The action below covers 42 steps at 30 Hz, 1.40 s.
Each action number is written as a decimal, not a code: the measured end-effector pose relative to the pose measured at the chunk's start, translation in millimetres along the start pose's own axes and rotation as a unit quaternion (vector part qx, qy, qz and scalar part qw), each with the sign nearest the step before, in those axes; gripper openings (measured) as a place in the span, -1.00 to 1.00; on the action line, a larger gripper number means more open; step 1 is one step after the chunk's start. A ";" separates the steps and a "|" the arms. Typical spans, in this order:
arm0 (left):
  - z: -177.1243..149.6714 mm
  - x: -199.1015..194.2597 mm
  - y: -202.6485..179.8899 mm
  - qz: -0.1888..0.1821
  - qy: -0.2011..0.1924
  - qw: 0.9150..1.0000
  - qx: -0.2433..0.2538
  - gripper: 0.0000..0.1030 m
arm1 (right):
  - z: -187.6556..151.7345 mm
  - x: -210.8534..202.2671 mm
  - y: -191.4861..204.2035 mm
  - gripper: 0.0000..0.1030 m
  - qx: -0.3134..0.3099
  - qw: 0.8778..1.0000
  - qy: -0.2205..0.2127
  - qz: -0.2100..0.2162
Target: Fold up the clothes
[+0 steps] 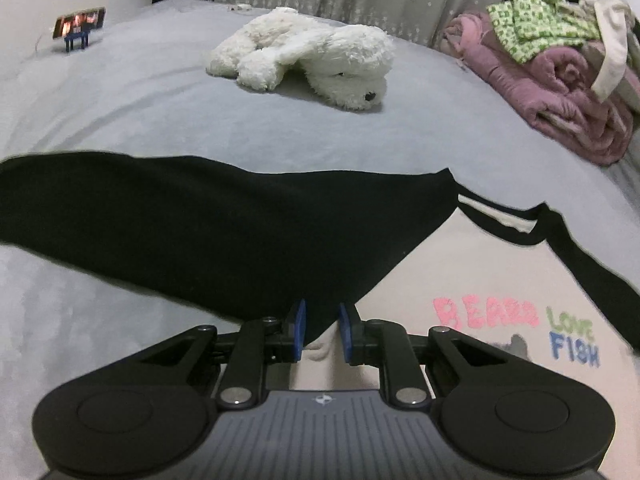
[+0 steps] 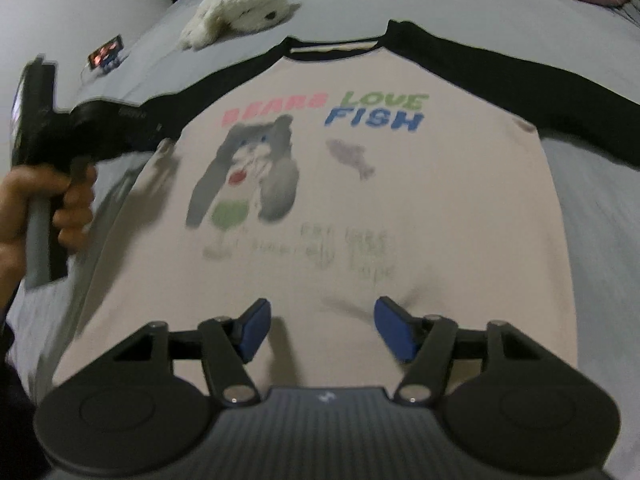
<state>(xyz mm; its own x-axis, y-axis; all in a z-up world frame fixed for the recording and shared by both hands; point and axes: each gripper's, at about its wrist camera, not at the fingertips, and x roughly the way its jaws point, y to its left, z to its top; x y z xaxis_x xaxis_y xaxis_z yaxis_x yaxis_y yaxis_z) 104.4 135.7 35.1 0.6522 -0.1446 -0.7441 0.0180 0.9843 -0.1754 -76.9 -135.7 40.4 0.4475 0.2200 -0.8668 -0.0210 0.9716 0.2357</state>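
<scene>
1. Left wrist view: the left gripper (image 1: 322,330) is low over a grey bed (image 1: 120,112). Its two blue pads (image 1: 298,330) sit close, with a narrow gap between them. The black sleeve (image 1: 200,224) comes down to a point right at that gap. I cannot tell if the pads pinch it or just sit beside it.
2. The sleeve spreads from the pads out to the far left across the bed. It belongs to a shirt (image 1: 460,280) whose pale front lies to the right, with the words "BEARS LOVE FISH" on it.
3. Far off, a white toy dog (image 1: 308,56) lies on the bed. A small stand with a lit screen (image 1: 78,26) is at the far left. A pile of clothes (image 1: 560,68), pink and green, sits at the far right.
4. Right wrist view: the right gripper (image 2: 322,330) hangs above the near part of the shirt (image 2: 440,200). Its blue pads (image 2: 256,330) are spread wide apart and hold nothing.
5. The shirt lies flat, front up, in the middle of the bed (image 2: 600,220). It shows a grey bear, a fish and the coloured words. The black collar is at the far side.
6. At the left, a hand (image 2: 60,200) grips the handle of the left gripper (image 2: 132,124), which meets the black sleeve (image 2: 192,94) there.
7. The toy dog (image 2: 236,4) and the stand (image 2: 108,54) are far away, at the left.
</scene>
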 end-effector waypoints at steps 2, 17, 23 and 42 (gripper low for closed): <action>-3.9 -3.7 -7.7 0.014 0.001 1.000 0.015 -0.67 | -7.9 -3.6 -1.0 0.33 -0.004 1.000 0.001 0.003; -52.0 -39.7 -34.2 0.020 0.018 0.998 0.065 -0.62 | -57.2 -27.0 7.2 0.39 -0.035 0.999 -0.015 -0.019; -72.6 -57.8 -34.7 0.030 0.015 0.996 0.082 -0.61 | -80.7 -32.3 17.7 0.58 -0.049 0.998 -0.012 -0.028; -144.1 -144.3 7.2 -0.011 0.036 0.999 -0.023 -0.60 | -137.8 -82.8 -19.7 0.57 -0.028 0.999 -0.045 0.004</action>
<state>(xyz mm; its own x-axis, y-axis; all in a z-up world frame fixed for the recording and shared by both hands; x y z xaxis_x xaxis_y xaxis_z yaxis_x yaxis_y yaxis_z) -98.8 149.2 48.3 0.5954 -0.1747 -0.7842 -0.0047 0.9753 -0.2209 -236.8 -161.1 47.0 0.5256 0.2208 -0.8216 -0.0738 0.9739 0.2145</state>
